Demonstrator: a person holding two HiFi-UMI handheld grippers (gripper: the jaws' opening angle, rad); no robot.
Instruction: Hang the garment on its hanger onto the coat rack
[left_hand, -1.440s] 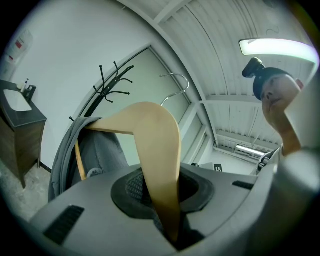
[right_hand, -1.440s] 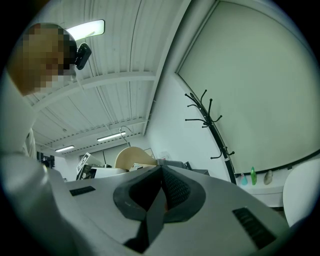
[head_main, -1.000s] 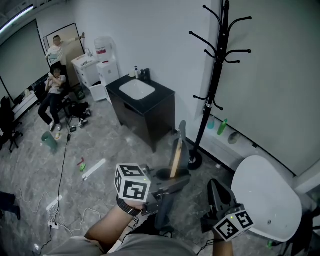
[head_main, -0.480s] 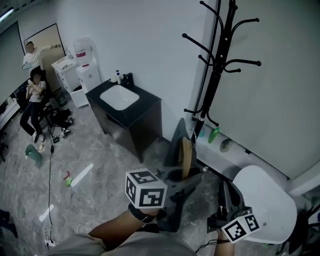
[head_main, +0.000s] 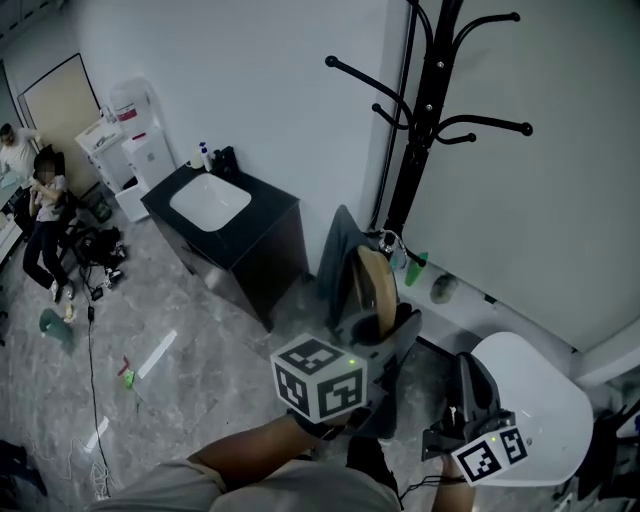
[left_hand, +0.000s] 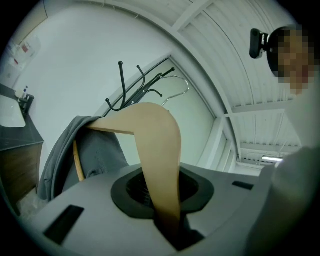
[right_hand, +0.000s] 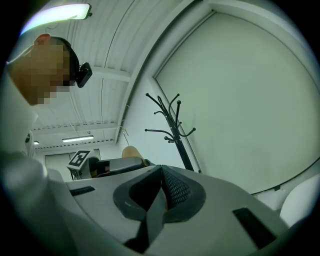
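Currently the grey garment (head_main: 337, 250) hangs draped over one arm of a wooden hanger (head_main: 377, 285). My left gripper (head_main: 386, 328) is clamped on the hanger's other arm, jaws narrow with the wood pinched between them. The hanger's metal hook (left_hand: 176, 84) stands just beside the pole of the black coat rack (head_main: 428, 100), below the upper prongs. I cannot tell whether it touches the rack. My right gripper (head_main: 467, 372) sits lower and to the right, jaws pressed together with nothing between them. A white chair (head_main: 545, 400) is just beside it. A black sink cabinet (head_main: 250, 240) stands against the wall, left of the rack.
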